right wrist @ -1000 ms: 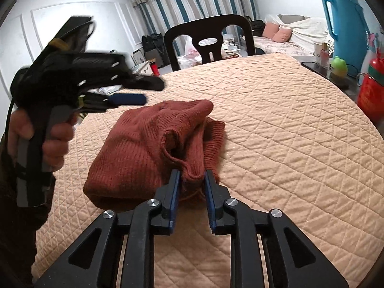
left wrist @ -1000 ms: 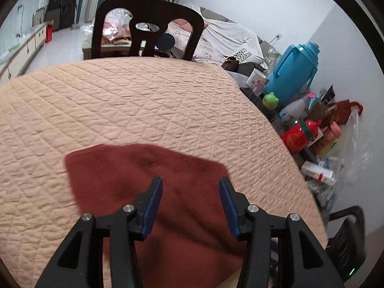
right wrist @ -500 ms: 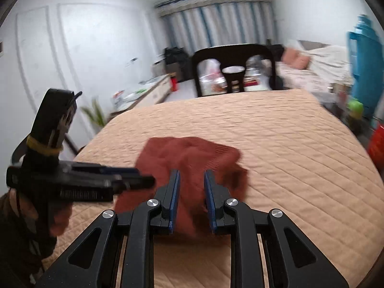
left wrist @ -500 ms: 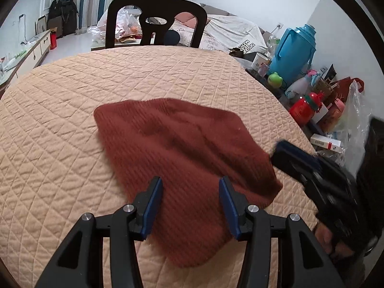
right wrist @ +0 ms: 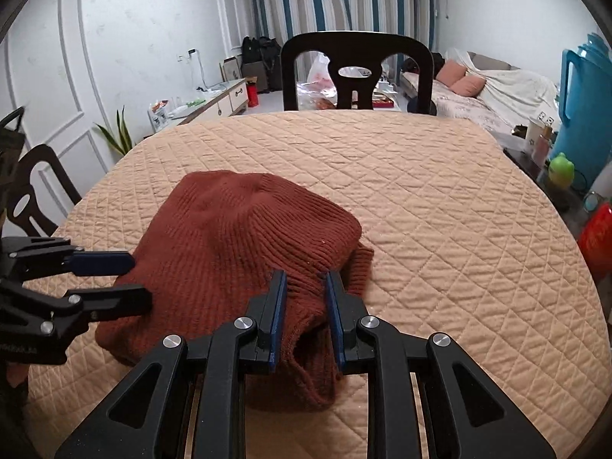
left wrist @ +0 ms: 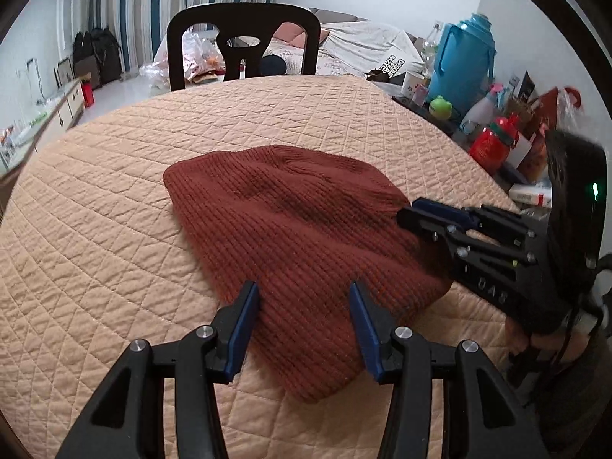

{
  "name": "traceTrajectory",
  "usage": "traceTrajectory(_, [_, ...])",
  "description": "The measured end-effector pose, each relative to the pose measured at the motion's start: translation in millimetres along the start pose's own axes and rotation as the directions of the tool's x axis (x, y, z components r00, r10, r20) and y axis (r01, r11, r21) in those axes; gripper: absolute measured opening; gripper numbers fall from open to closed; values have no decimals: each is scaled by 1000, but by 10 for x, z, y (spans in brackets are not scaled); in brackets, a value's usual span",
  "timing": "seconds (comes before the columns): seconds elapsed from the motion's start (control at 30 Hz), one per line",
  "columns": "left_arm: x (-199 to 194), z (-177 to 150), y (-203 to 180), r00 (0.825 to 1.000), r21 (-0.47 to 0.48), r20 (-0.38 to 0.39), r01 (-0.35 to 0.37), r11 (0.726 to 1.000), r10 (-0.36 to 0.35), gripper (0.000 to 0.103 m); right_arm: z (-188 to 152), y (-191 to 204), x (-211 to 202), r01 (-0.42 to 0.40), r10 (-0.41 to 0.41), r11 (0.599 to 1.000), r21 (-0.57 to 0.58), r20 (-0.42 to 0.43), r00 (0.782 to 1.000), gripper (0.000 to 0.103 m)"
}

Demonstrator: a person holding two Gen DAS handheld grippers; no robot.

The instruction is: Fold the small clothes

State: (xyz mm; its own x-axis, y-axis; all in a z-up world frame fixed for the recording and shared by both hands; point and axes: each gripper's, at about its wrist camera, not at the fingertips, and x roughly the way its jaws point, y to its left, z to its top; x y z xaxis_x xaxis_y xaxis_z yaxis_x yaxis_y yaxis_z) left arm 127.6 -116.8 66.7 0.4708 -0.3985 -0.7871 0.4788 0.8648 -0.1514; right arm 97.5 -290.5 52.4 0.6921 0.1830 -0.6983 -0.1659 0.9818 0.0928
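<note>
The right gripper (right wrist: 305,315) was clamped on the near edge of a rust-red knit hat (left wrist: 306,237). The left gripper (left wrist: 304,325) hovered over it, jaws apart. The hat lay on the quilted peach tablecloth (left wrist: 114,229).

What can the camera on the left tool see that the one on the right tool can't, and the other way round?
Only the left wrist view shows the red bottle beside the table. Only the right wrist view shows the plant and the fabric pinched by the right gripper. Both show the rust knit garment, quilted table, black chair, blue jug and open left gripper.
</note>
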Motion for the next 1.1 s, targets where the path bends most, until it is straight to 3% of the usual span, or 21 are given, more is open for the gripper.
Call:
traceTrajectory(0.27, [-1, -137, -61, 996, 63, 24, -82, 995, 81, 59, -15, -16, 59, 0, 0, 1000, 8, -4, 1000, 21])
traceTrajectory(0.53, [5, -202, 12, 997, 44, 30, -79, 996, 78, 62, -14, -66, 44, -16, 16, 999, 32, -6, 1000, 27])
traceTrajectory(0.77, [15, -226, -27, 994, 63, 44, -98, 993, 95, 62, 14, 32, -241, -45, 46, 999, -12, 83, 996, 29])
traceTrajectory(0.83, [10, -243, -56, 993, 82, 51, -112, 990, 108, 62, -17, 76, -283, -68, 71, 997, -36, 92, 993, 37])
traceTrajectory(0.9, [3, -257, -84, 991, 99, 60, -126, 987, 120, 62, -61, 125, -247, -74, 79, 995, -66, 68, 995, 43])
traceTrajectory(1.1, [13, -300, -87, 991, 105, 62, -126, 986, 120, 62, -135, 60, -8, -33, 32, 997, -62, -15, 999, 43])
